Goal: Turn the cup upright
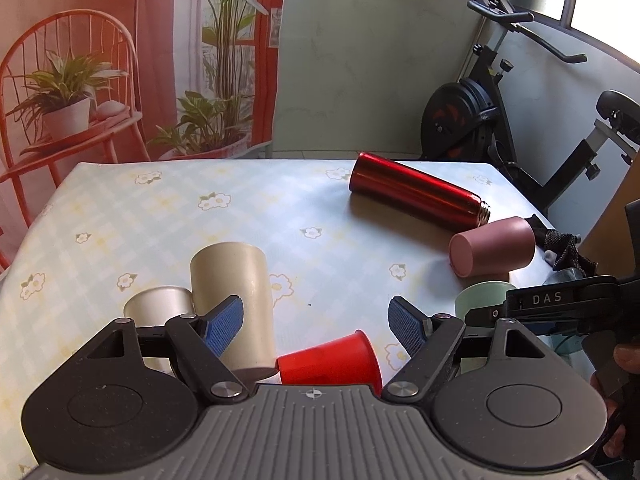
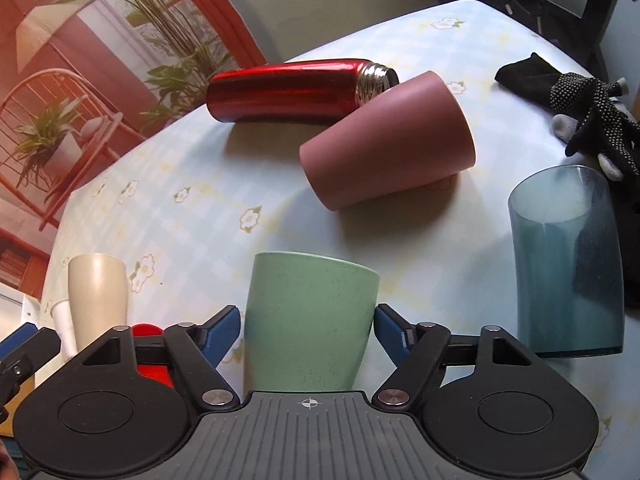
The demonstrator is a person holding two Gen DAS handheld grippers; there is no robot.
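Note:
A red plastic cup [image 1: 332, 360] lies on its side right under my left gripper [image 1: 316, 324], whose blue pads [image 1: 224, 320] stand wide apart above it. A cream cup [image 1: 236, 300] stands upside down beside the left pad. My right gripper [image 2: 308, 326] is open with a mint green upside-down cup [image 2: 308, 320] between its pads [image 2: 386, 324], which sit close to the cup's sides; contact cannot be told. A pink cup [image 2: 388, 140] lies on its side further back. A red steel bottle [image 2: 292, 90] lies behind it.
A translucent blue tumbler [image 2: 568, 264] stands upside down at the right. Black dotted gloves [image 2: 584, 112] lie at the table's right edge. A small metal cup [image 1: 158, 306] sits left of the cream cup. An exercise bike [image 1: 500, 104] stands behind the flowered tablecloth [image 1: 180, 216].

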